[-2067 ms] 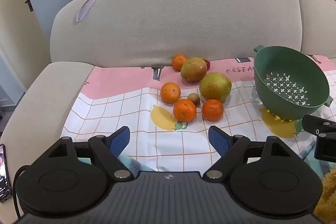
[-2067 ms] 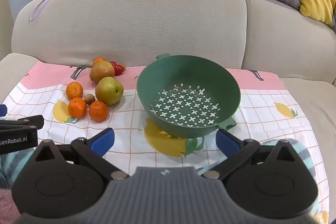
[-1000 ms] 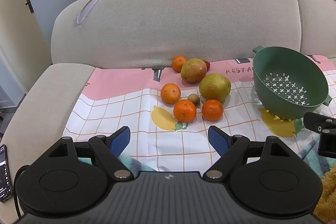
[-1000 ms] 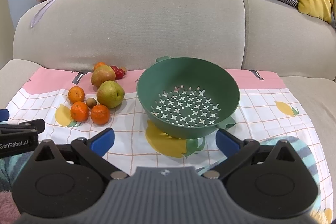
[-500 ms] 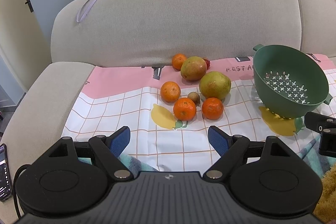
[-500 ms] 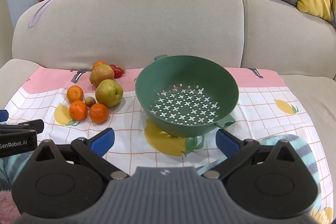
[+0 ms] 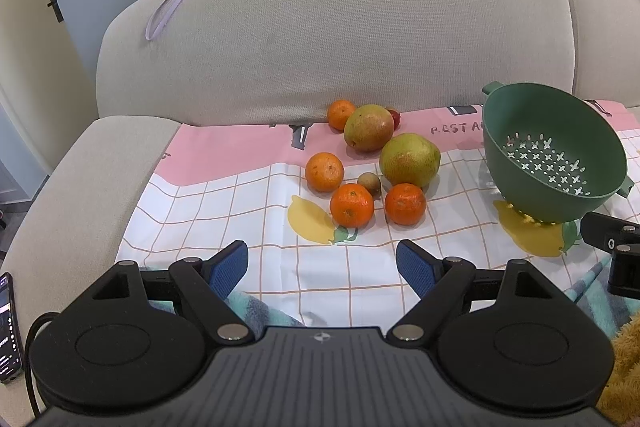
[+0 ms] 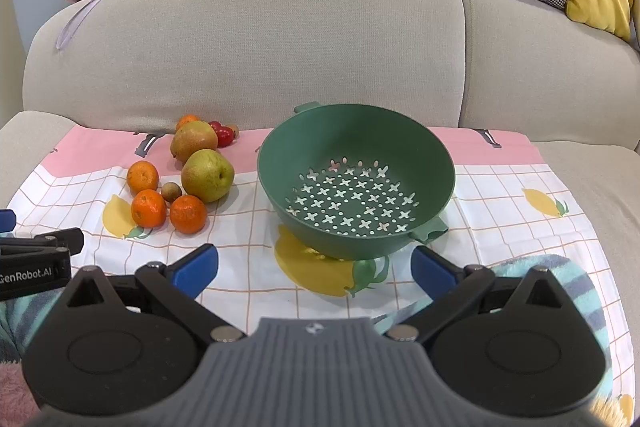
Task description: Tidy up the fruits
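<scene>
Both claws stand with jaws wide and carry nothing: the left claw point(image 7: 322, 259) faces the loose fruit, the right claw point(image 8: 314, 265) faces the green colander point(image 8: 434, 157), and each hovers short of its target above the near edge of the checked cloth point(image 7: 248, 203) spread on the sofa seat point(image 8: 592, 163). No fruit has been lifted, so the task appears to be at its opening step, the approach to a first piece.

The colander, tilted toward the cameras on the cloth, holds nothing; its cross-shaped holes show bare. All fruit lies in one cluster to its left, apart from it. Largest are two pears, the greener pear point(image 7: 409, 159) nearest the colander and the redder pear point(image 7: 368, 127) behind it. Four mandarins follow: the front-left mandarin point(image 7: 351, 205), the front-right mandarin point(image 7: 405, 203), one further left point(image 7: 324, 171), one at the sofa back point(image 7: 340, 114). Smallest are the brown round fruit point(image 7: 369, 183) among them and the red tomatoes point(image 8: 222, 134) at the rear.

The next move likely calls for advancing the left claw to straddle a front mandarin, the nearest and least crowded, without nudging its neighbours.
</scene>
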`<move>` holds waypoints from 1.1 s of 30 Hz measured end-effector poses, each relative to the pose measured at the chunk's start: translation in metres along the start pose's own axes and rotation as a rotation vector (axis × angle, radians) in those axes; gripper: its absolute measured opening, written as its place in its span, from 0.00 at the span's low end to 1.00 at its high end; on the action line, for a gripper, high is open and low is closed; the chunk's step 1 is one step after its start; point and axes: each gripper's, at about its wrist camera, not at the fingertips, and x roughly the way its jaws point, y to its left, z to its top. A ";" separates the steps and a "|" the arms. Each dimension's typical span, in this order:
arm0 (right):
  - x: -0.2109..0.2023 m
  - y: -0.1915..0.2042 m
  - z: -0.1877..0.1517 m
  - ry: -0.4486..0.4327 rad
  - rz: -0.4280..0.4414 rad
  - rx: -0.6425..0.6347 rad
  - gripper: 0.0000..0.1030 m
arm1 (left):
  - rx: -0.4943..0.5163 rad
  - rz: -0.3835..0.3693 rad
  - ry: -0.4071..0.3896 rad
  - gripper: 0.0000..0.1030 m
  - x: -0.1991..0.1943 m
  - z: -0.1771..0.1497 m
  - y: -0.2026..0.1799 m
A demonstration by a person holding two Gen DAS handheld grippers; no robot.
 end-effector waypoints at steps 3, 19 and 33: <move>0.000 0.000 0.000 0.001 0.000 0.000 0.96 | 0.000 0.000 0.000 0.95 0.000 0.000 0.000; 0.001 0.000 -0.002 0.004 0.001 0.000 0.96 | 0.003 -0.008 0.013 0.95 0.002 -0.002 -0.004; 0.002 0.000 -0.004 -0.006 0.012 -0.009 0.95 | -0.012 -0.033 0.035 0.86 0.007 0.002 0.000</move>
